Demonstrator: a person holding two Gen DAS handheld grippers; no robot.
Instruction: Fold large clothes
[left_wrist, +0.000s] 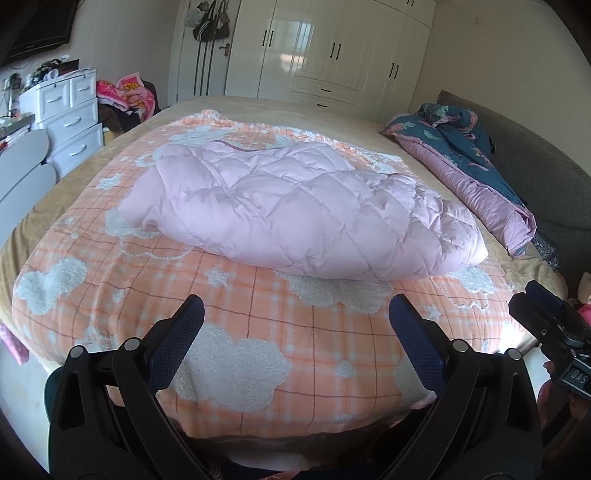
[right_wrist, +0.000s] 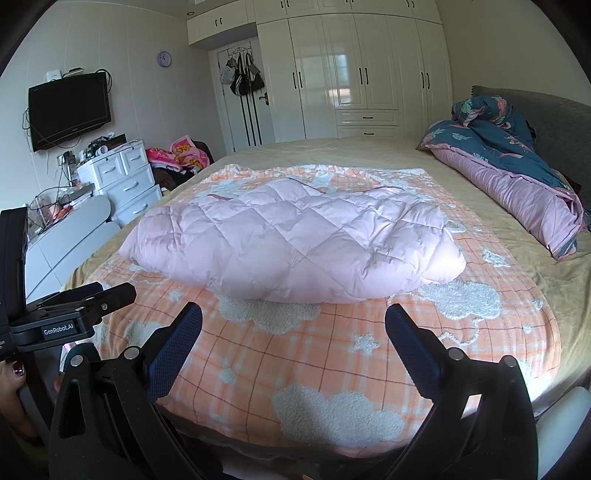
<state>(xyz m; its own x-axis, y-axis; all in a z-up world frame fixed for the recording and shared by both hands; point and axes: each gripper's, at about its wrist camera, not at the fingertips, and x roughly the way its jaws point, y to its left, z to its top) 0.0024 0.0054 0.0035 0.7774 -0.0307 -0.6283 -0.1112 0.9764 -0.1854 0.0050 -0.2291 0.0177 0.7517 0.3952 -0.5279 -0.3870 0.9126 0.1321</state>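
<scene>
At the bottom of the left wrist view the left hand-held gripper (left_wrist: 295, 332) stands with its blue-padded fingers spread wide and empty, above the near edge of the orange plaid blanket (left_wrist: 258, 332); the right hand-held gripper (right_wrist: 293, 332) is likewise wide apart, holding nothing; beyond both, at the centre of the frame, the pink quilted jacket (right_wrist: 291, 243) lies folded on the blanket atop the bed (right_wrist: 369, 151); a dark floral quilt (right_wrist: 517, 166) lies bunched at the right; white wardrobes (right_wrist: 369, 66) line the far wall.

"GenRobot.AI" on the left gripper (right_wrist: 75, 299); perhaps "OAS" on the right gripper (left_wrist: 541, 299).
</scene>
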